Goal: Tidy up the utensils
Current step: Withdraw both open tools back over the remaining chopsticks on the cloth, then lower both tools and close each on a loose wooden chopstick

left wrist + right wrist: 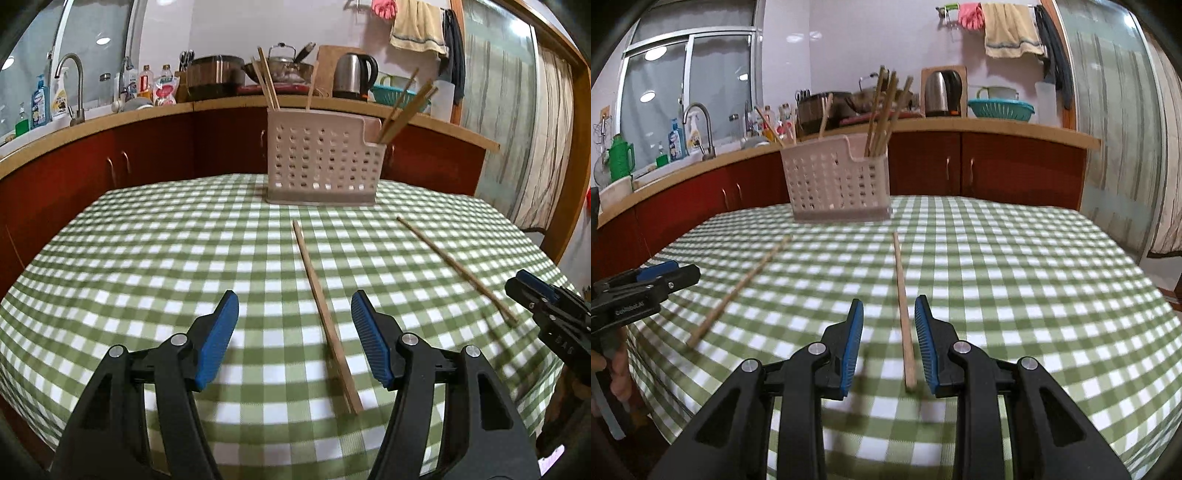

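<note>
On the checked cloth (147, 258) that covers the counter, two loose chopsticks lie flat, well apart from each other. The left hand-held gripper (295, 317) hangs over the near end of the left chopstick (321, 314). Its blue pads (218, 339) stand wide open, and the stick runs between them, closer to the right pad. Neither pad touches it. This stick looks like two thin sticks lying tight together, but I cannot tell for sure.

Further right lies the right chopstick (903, 314), pointing from near to far. The right hand-held gripper (889, 325) hangs over its near end. Its pads are only a little way apart, with the stick between them, just beside the right pad. They do not squeeze it, so this hand-held gripper is open too.

At the far side of the cloth stands a pale basket (317, 162) full of holes. More chopsticks (882, 114) stand tilted in it, most of them in the small part at its right end.
</note>
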Demonstrator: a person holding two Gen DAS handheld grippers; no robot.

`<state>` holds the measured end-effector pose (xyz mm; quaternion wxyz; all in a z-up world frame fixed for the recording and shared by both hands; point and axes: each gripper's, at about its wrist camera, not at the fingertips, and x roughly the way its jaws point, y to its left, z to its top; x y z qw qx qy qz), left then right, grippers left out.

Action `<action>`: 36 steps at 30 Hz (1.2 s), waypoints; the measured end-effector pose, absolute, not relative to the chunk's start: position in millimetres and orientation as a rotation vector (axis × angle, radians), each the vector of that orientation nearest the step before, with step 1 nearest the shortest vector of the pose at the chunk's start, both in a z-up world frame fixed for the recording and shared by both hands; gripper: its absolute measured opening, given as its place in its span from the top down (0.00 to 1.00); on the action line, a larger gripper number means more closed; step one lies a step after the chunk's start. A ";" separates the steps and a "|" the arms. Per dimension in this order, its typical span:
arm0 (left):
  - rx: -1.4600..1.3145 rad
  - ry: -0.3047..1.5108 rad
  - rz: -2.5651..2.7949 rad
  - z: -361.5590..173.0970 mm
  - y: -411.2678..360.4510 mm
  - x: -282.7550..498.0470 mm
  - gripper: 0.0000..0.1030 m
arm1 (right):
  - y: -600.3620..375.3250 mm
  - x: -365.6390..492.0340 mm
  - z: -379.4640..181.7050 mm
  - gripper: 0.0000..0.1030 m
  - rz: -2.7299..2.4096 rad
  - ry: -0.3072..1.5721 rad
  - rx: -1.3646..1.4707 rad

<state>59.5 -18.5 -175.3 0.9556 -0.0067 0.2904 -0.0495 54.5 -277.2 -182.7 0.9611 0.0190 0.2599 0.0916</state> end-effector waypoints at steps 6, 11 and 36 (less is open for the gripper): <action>-0.009 0.606 -0.105 -181.3 -22.1 59.2 0.40 | -281.7 58.6 -198.5 0.71 0.162 0.584 0.048; -0.014 0.627 -0.113 -186.9 -23.2 58.3 0.40 | -281.6 59.0 -208.8 0.85 0.150 0.620 0.043; 0.062 0.698 -0.162 -204.7 -27.9 56.9 0.72 | -262.8 51.1 -196.0 0.93 0.222 0.593 0.026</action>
